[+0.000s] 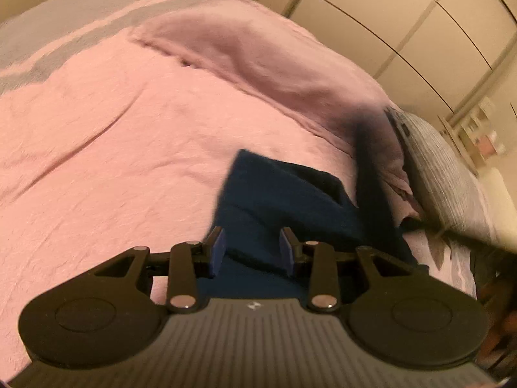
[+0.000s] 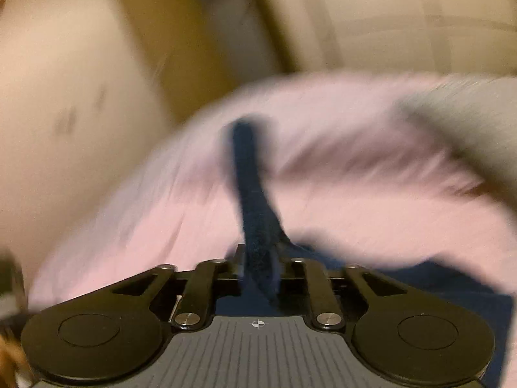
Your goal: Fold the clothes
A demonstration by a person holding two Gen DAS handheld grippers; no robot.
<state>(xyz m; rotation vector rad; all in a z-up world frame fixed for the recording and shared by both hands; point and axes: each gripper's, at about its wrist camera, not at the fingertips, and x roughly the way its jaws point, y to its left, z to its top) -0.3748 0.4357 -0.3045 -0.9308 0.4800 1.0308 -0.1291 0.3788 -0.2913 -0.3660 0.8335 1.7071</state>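
Note:
A dark navy garment (image 1: 278,194) lies on the pink bedspread (image 1: 113,129), partly folded, with a long strip rising blurred to the right. My left gripper (image 1: 253,249) hovers just above its near part, open and empty, blue pads apart. In the right wrist view, my right gripper (image 2: 258,265) is shut on a narrow strip of the navy garment (image 2: 255,200), which stretches away from the jaws over the bed. That view is heavily motion-blurred.
A grey striped pillow (image 1: 446,174) lies at the bed's right end. Beige wardrobe doors (image 1: 404,26) stand behind the bed. A shelf with small items (image 1: 478,132) sits at the far right. A pale wall (image 2: 64,97) is left of the bed.

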